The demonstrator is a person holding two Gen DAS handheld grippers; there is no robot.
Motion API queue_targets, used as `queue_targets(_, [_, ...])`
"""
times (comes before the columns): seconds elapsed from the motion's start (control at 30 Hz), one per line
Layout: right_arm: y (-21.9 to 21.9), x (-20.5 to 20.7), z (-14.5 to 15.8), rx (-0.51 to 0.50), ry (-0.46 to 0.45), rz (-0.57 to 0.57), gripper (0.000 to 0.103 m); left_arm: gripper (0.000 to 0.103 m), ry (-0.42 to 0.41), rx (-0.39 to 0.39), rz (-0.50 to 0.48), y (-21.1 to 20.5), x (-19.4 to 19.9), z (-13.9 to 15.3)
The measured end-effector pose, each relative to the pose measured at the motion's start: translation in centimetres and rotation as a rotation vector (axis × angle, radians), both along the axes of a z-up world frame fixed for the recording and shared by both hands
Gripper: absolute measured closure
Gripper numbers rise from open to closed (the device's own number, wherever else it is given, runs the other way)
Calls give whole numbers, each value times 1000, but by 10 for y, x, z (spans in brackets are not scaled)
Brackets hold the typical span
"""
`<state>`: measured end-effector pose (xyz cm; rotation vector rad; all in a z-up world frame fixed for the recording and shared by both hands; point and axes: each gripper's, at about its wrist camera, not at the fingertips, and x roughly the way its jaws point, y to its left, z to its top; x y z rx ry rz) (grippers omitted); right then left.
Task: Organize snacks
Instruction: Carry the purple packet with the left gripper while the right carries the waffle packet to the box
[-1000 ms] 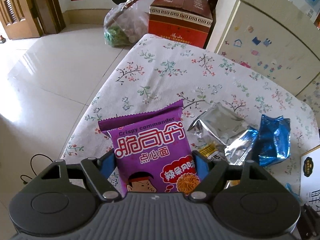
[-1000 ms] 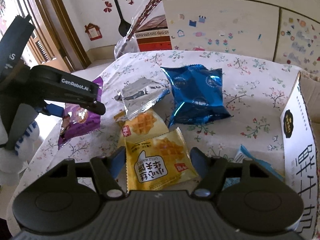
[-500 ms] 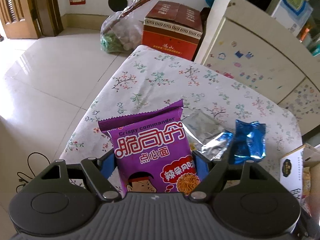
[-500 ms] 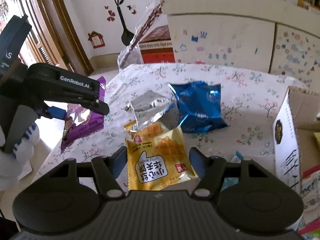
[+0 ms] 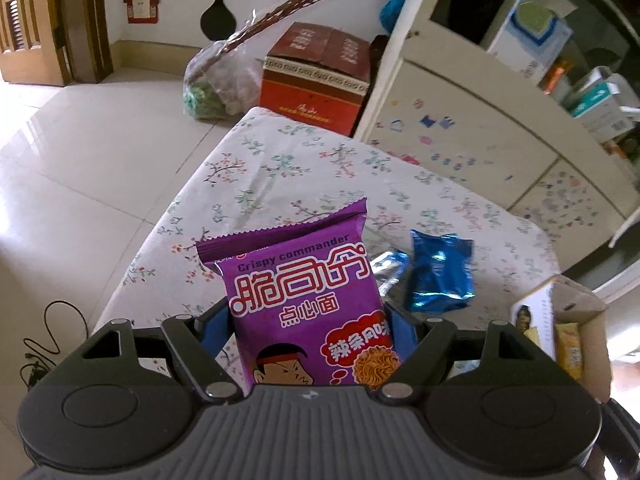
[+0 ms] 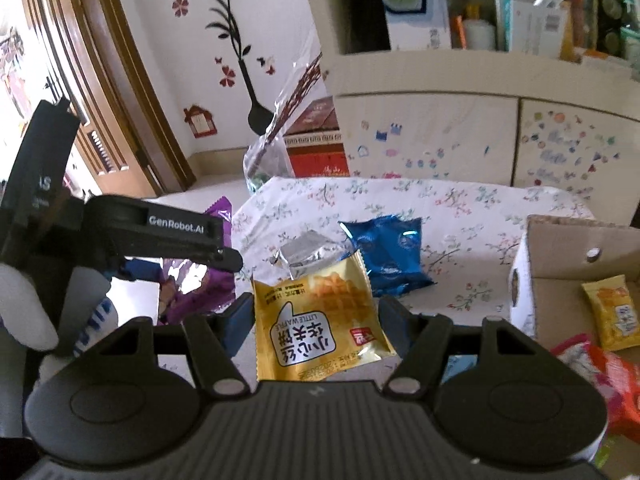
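The left gripper (image 5: 308, 320) is grasping a purple noodle packet (image 5: 304, 300) at lower centre of its view, held above the floral tablecloth (image 5: 288, 176). The right gripper (image 6: 316, 316) is clenching a yellow waffle packet (image 6: 320, 320) at lower centre of its view. The open cardboard box (image 6: 568, 248) is sitting at the right edge (already holding snacks). To finish well, both packets probably want carrying level over the box wall before any release. The box's floor is being cut off, and a silver packet (image 6: 304, 252) is lying half hidden behind the waffle packet.
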<state>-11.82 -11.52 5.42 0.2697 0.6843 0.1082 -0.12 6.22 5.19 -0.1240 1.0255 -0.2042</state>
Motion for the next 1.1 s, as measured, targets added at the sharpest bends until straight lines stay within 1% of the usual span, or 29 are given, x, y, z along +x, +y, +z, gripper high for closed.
queue_targets(0.2, [-20,-23,19,13,-26,-52,35,21,-32,1,-24,-7,-17,10])
queue_targets(0.37, [-41,-38,28,45,-42,-117,35,21,-49,13,-34,-10,-26,14])
queue_targets(0.53, [-52,-40,30,67,-50,-158,35,21,-58,27,-33,-15,-29,15])
queue_targets(0.77, [-61,-43,33,90,-60,-184,35,21,-57,4,-33,-24,-29,17])
queue_targets(0.93, [-76,-50,37,107,-75,-237,35,21,-69,-31,-74,-45,-34,23])
queue_targets(1.1, [-97,-61,43,112,-97,-299,35,21,-80,-52,-154,-77,-42,26])
